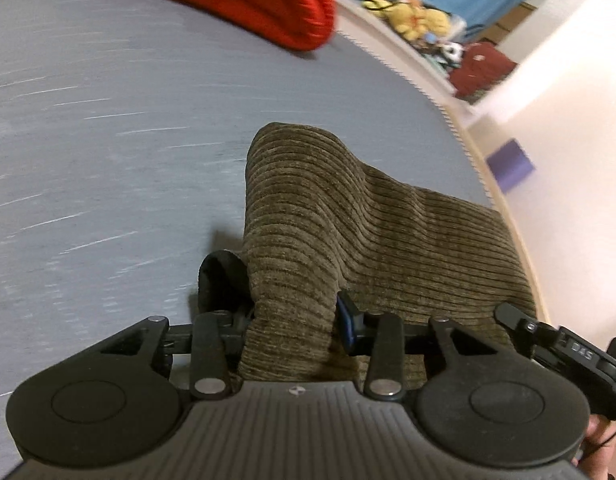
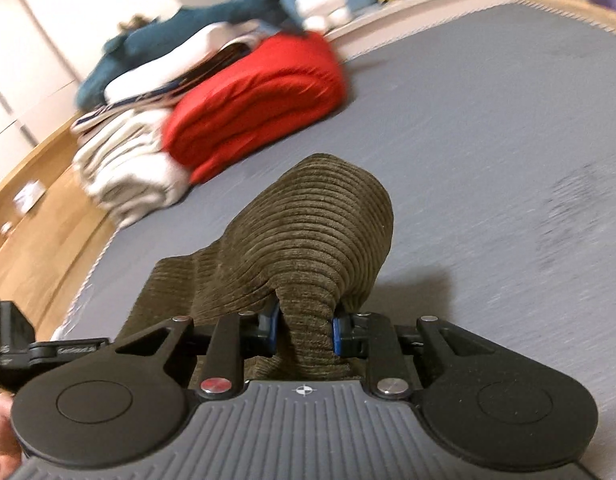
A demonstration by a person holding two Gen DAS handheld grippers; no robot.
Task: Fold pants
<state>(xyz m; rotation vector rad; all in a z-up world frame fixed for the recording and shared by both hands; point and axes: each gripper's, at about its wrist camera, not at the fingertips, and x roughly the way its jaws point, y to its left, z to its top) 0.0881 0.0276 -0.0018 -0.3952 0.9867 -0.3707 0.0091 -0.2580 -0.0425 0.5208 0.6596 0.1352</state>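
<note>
The olive-brown corduroy pants [image 1: 348, 216] lie on a grey bed sheet [image 1: 108, 120]. My left gripper [image 1: 294, 316] is shut on a bunched edge of the pants, and the cloth rises in a fold ahead of it. In the right wrist view my right gripper [image 2: 304, 332] is shut on another bunched edge of the same pants [image 2: 320, 224], which hump up in front of its fingers. The other gripper's body shows at the edge of each view [image 1: 564, 348] [image 2: 12, 340]. Both views are motion-blurred.
A folded red blanket [image 2: 260, 100] lies at the far side of the bed, beside stacked white and cream bedding [image 2: 124, 172] and a blue plush shark [image 2: 180, 28]. The bed edge [image 1: 480, 168] curves at right, with plush toys [image 1: 416, 16] on a shelf beyond. A wooden floor [image 2: 40, 232] lies left.
</note>
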